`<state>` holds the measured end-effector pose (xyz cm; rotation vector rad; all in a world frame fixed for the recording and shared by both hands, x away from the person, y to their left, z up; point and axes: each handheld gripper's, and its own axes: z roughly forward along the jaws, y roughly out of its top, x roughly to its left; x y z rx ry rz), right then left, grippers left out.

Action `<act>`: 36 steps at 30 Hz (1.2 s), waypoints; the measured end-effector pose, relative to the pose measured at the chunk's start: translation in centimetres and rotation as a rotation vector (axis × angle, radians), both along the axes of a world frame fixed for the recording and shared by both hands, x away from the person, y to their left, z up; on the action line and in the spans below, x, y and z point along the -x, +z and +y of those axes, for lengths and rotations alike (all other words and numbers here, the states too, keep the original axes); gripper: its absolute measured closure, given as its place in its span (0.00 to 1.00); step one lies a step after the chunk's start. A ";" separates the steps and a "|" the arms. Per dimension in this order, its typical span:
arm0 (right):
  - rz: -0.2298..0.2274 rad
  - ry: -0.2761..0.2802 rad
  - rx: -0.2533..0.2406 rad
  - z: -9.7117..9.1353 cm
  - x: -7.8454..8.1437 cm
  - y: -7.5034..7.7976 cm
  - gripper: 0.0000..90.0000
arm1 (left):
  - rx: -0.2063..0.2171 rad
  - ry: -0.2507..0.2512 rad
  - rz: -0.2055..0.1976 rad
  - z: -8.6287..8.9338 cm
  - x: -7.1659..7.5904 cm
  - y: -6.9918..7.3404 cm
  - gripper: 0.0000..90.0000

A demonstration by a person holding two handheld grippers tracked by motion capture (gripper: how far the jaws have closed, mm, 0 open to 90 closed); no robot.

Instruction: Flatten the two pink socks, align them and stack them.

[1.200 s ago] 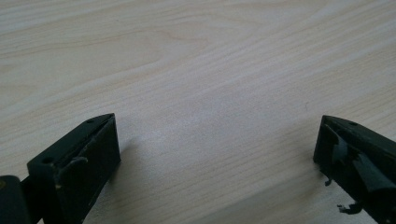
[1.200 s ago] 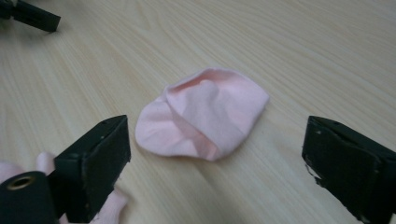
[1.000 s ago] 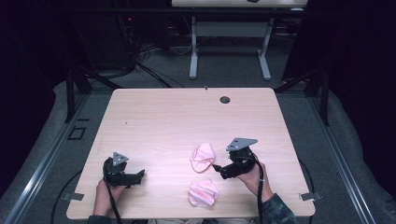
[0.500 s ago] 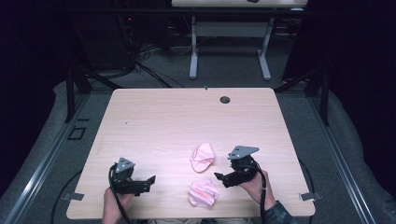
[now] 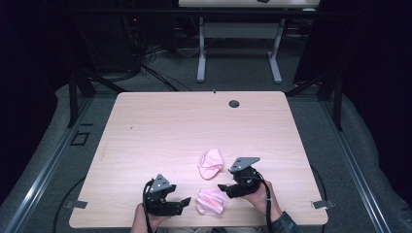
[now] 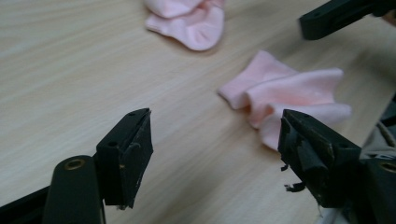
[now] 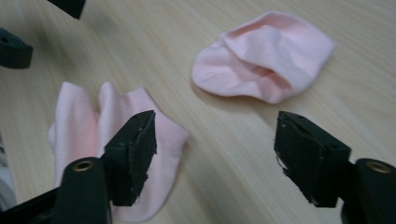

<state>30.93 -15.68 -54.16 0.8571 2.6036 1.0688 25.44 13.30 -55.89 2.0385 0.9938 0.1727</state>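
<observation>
Two pink socks lie on the near half of a light wooden bench [image 5: 160,126], one crumpled sock [image 5: 211,201] by the front edge and a second sock [image 5: 211,163] just behind it, the pair close together but apart. The near sock sits between the two tools: the left tool [image 5: 185,201] is just to its left, tips pointing at it, and the right tool [image 5: 221,187] is at its right rear corner, tips reaching toward the gap between the two socks.

In the left tool's own view its black jaws stand spread over bare wood, with the near sock [image 6: 289,95] ahead and to the right and nothing between them; those jaws have just been closing. In the right tool's view the jaws are likewise apart and have just been closing, the left jaw hanging over the near sock [image 7: 112,135] and the far sock [image 7: 266,56] ahead of the gap; no pad presses cloth.

The near sock's folds run roughly from the person outward, so each tool meets it from a side. Both tools look about equally near to it, the right one perhaps nearer; the far sock is nearer the right tool.

Count: two socks, two tools, one bench.
</observation>
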 end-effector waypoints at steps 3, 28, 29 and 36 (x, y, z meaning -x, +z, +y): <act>0.020 0.033 0.020 1.1 0.1 -0.7 0.43 | -0.003 -0.044 0.020 -1.1 0.1 -0.3 0.36; 0.087 0.099 0.006 2.2 0.3 -3.2 0.92 | -0.044 -0.140 0.018 -4.6 -0.5 -2.4 0.99; 0.087 0.099 0.006 2.2 0.3 -3.2 0.92 | -0.044 -0.140 0.018 -4.6 -0.5 -2.4 0.99; 0.051 0.045 -0.053 1.3 0.8 -2.1 0.92 | -0.011 -0.130 -0.010 -3.5 -0.3 -1.5 0.99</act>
